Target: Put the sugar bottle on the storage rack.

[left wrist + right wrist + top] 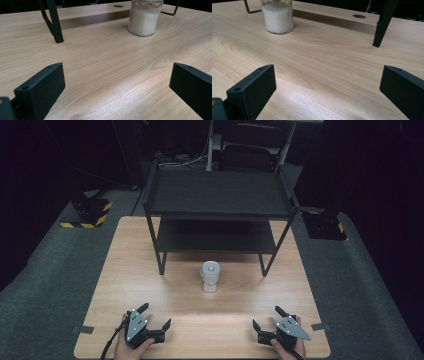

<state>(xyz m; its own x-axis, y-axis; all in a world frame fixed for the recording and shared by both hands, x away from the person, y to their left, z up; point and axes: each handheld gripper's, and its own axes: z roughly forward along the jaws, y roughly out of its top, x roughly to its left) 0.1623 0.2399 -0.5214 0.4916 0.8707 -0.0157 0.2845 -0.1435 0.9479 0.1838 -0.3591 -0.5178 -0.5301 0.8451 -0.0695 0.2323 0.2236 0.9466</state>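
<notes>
A clear jar of white grains (210,277) stands upright in the middle of the wooden table (125,270), just in front of a black two-tier rack (218,200). The jar (145,18) is at the top right of the left gripper view, and the jar (277,17) is at the top left of the right gripper view. My left gripper (155,316) rests near the front left edge, jaws wide open and bare. At the front right, my right gripper (266,318) also stands open with nothing between its fingers. Both point toward the jar from well short of it.
The rack's black legs (53,21) stand on the table behind the jar, and its leg (383,23) is at the right in the right gripper view. A round hole (359,16) is in the tabletop near the far edge. Grey carpet (45,280) surrounds the table.
</notes>
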